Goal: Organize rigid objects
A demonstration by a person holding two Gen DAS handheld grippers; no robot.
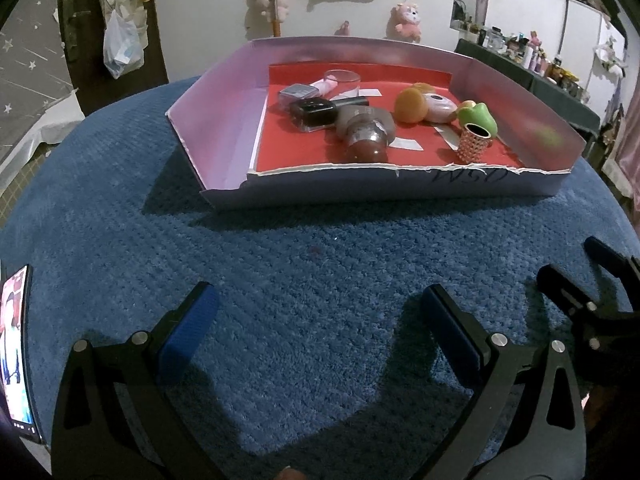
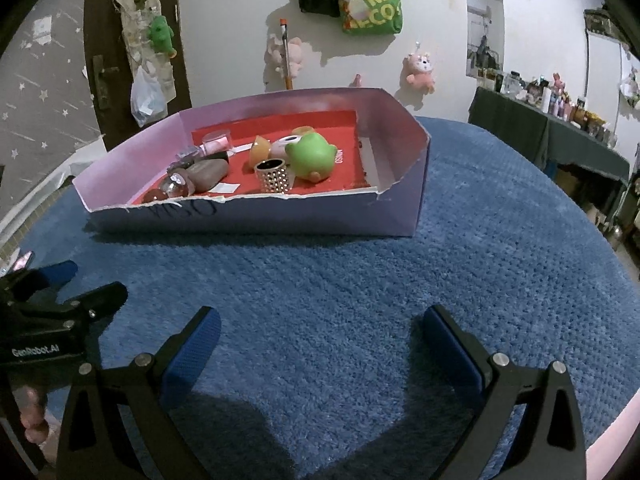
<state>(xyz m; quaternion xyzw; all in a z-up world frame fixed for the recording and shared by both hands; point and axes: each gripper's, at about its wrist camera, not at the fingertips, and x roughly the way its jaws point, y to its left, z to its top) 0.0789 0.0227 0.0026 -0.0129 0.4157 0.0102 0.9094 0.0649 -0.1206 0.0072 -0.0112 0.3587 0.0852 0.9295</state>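
Tongs first: our left gripper (image 1: 316, 324) and right gripper (image 2: 320, 340) both hang low over the blue rug (image 1: 320, 272), jaws spread wide with nothing between them, side by side and well short of the box. We read that as a resting pose, either before the first pick or after the last drop; the rug around us carries no loose items, so the sorting looks largely done. "GenRobot.AI" is printed on the left tool's body as seen from the right wrist. A phone (image 1: 16, 352) lies at the rug's left edge.

Farther on sits the cardboard box (image 1: 224, 120), red-floored, with its torn near wall low enough to reach over. All the hard things are gathered inside: a brown bottle (image 1: 364, 132) on its side, a black case (image 1: 314, 114), a clear cup (image 1: 342, 80), an orange disc (image 1: 410, 106), a green frog toy (image 2: 310, 158) and a studded ring (image 2: 274, 176) standing upright. Handwriting on the front wall reads upside down, roughly "OSM".

Beyond, a green bag (image 2: 372, 6) on the wall shows partial letters.
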